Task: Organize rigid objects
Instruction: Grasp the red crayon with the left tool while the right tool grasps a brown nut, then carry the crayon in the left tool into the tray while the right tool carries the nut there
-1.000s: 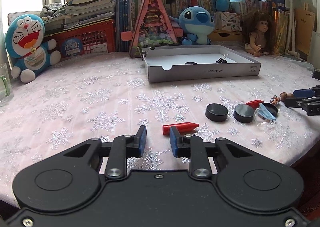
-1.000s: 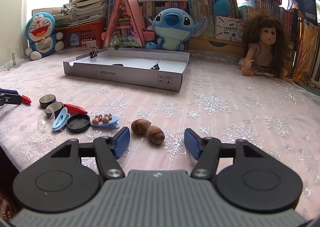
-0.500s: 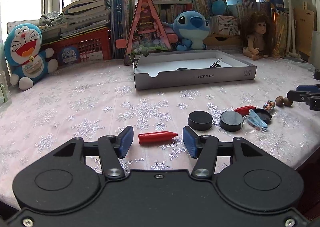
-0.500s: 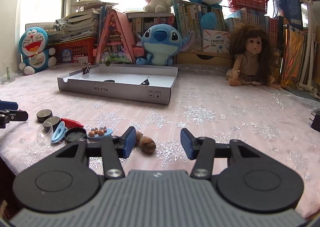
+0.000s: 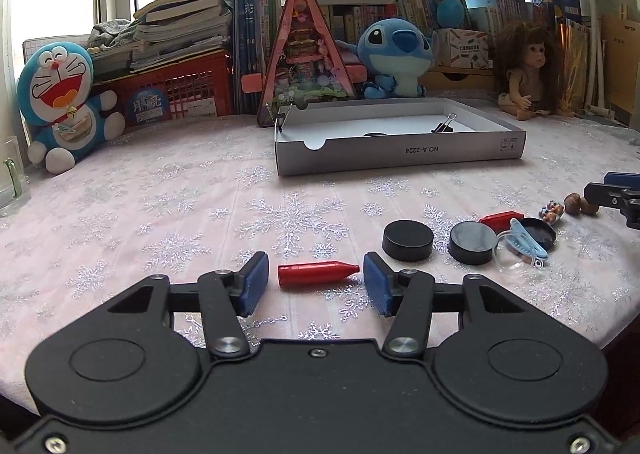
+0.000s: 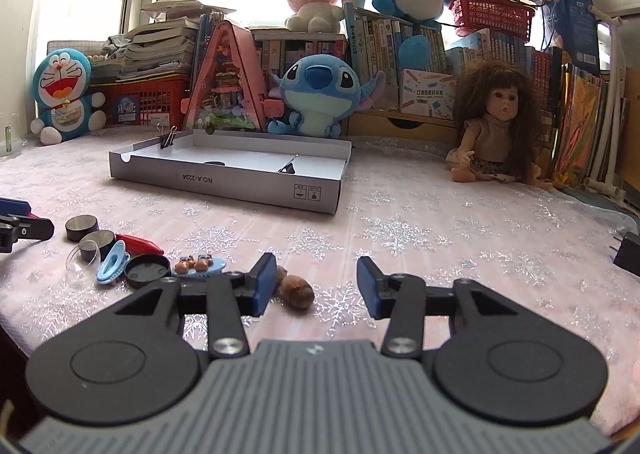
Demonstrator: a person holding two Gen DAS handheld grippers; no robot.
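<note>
- 2 grippers are low over a pink snowflake tablecloth, each with its blue pads parted around a small thing.
- The left gripper has been closing a little; its jaws stand part-way apart, with a red bullet-shaped piece lying crosswise between them, touched by neither pad.
- The right gripper has been closing too; 2 brown nuts lie between its jaws, close against the left pad, with a clear gap to the right pad.
- Right of the red piece lie 2 black discs, then a clear dome, a light blue clip, a black lid and a second red piece.
- A white cardboard tray sits further back on the cloth, holding a black binder clip; another clip grips its rim.
- Plush toys, books and a doll line the back.
</note>
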